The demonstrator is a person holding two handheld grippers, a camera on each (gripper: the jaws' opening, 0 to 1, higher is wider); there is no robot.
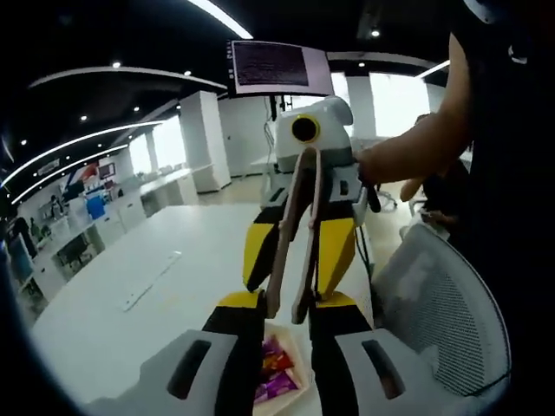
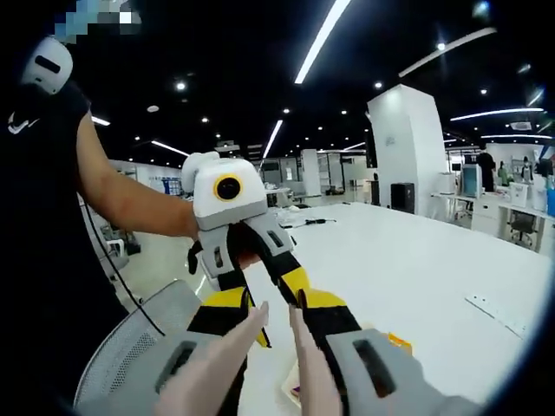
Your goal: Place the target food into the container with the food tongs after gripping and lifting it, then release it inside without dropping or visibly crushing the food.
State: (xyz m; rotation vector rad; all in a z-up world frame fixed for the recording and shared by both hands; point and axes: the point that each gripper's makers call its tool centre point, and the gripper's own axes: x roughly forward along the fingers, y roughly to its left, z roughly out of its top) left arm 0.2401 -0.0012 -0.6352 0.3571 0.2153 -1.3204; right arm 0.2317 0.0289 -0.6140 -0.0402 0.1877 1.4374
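Observation:
My right gripper [image 2: 276, 305] is shut on the beige food tongs [image 2: 253, 334], whose two arms run forward between its jaws. The tongs stand slightly apart with nothing between their tips. In the left gripper view the right gripper [image 1: 297, 276] faces me, and the tongs [image 1: 290, 234] point down toward my left gripper [image 1: 284, 300]. That gripper is open, and the tong tips reach just between its jaws. Below them a white container [image 1: 299, 355] holds purple, red and orange wrapped food [image 1: 276, 373]. In the right gripper view the left gripper [image 2: 264, 284] faces me.
A long white table [image 1: 130, 286] carries a flat power strip [image 1: 152, 282]. A grey mesh chair [image 1: 442, 295] stands at its edge beside the person, whose bare arm [image 1: 408, 147] holds the right gripper. Desks, pillars and a hanging screen [image 1: 276, 68] are far behind.

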